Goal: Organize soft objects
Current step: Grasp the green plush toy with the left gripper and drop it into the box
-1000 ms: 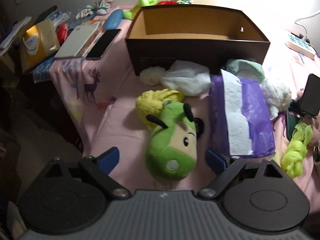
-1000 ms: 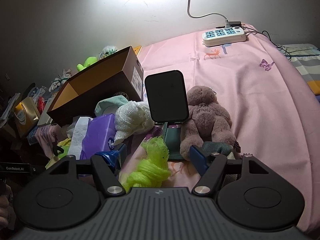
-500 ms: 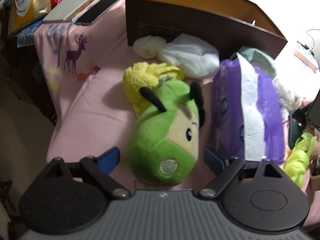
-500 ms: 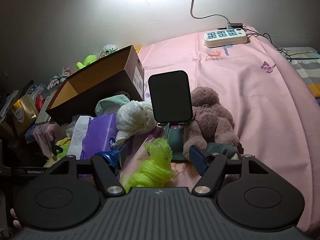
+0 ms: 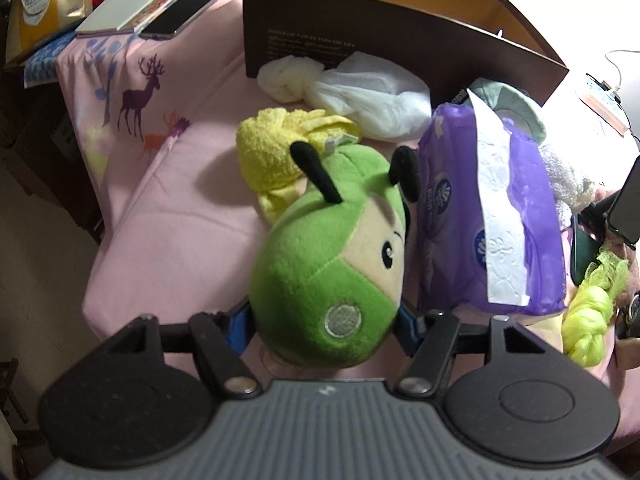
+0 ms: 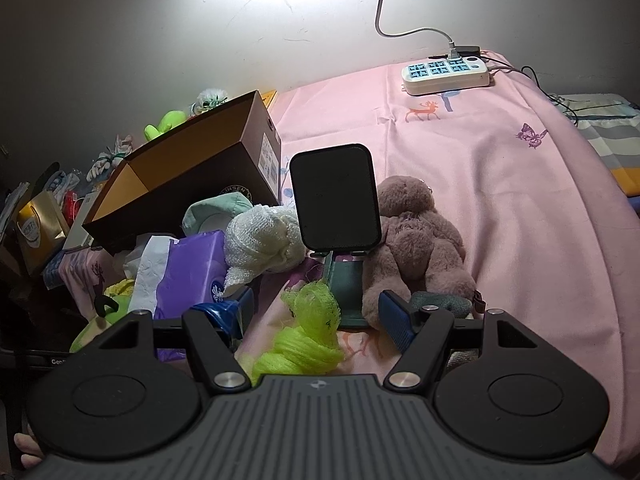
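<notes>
Jaws of the left gripper (image 5: pixel 326 320) are closing around the green plush toy (image 5: pixel 328 264), which lies on the pink sheet (image 5: pixel 168 216) before the open brown box (image 5: pixel 400 40), presumably its destination. The right gripper (image 6: pixel 316 312) is held spread, empty, above the neon-yellow puff (image 6: pixel 308 340).

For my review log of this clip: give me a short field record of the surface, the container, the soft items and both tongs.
surface: pink bedsheet with deer print
container: open brown cardboard box, no soft item visible inside
left tongs: closing around the green plush toy, which sits between the blue pads
right tongs: open, above the neon yellow mesh pouf, not gripping it
other soft items: yellow towel, brown plush bear, white knit bundle
beside the plush: purple tissue pack
</notes>
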Action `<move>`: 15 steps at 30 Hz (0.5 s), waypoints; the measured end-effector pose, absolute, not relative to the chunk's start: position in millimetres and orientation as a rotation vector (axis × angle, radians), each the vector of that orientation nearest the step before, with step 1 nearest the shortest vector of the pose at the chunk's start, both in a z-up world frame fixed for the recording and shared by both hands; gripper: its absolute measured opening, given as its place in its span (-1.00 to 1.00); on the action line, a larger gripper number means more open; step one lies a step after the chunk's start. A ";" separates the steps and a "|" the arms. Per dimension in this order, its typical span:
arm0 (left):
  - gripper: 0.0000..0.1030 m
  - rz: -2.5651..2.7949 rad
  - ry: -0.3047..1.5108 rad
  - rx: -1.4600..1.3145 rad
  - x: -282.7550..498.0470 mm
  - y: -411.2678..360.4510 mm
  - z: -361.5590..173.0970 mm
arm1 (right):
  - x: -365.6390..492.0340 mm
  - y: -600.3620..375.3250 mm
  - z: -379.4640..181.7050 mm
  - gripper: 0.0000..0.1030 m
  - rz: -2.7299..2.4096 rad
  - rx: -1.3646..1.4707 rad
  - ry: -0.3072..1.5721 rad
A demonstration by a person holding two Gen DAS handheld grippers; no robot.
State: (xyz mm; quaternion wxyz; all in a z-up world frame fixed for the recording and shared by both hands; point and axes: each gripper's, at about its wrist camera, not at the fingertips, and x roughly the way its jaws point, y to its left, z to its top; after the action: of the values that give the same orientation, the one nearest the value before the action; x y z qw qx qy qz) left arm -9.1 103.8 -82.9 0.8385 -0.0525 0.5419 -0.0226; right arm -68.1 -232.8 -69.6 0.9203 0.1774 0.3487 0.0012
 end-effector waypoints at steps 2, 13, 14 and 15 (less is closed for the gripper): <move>0.30 -0.037 1.138 -0.096 -11.1 103.1 -75.5 | -65.5 -230.9 -70.9 0.05 0.008 0.362 0.724; 0.30 -0.004 1.024 -0.020 -17.8 91.9 -20.4 | -53.5 -218.2 -74.4 0.05 0.054 0.361 0.739; 0.30 -0.002 1.017 -0.010 -17.7 90.2 -17.8 | -52.8 -217.6 -74.5 0.05 0.056 0.363 0.740; 0.30 -0.001 1.010 0.000 -17.6 87.8 -14.1 | -52.2 -217.6 -74.8 0.05 0.057 0.365 0.740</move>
State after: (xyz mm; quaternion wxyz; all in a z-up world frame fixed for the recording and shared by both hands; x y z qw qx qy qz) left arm -17.6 87.8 -14.1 0.8752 -0.0001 0.4837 -0.0006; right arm -52.2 -217.6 -74.8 0.9158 0.1772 0.3594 0.0277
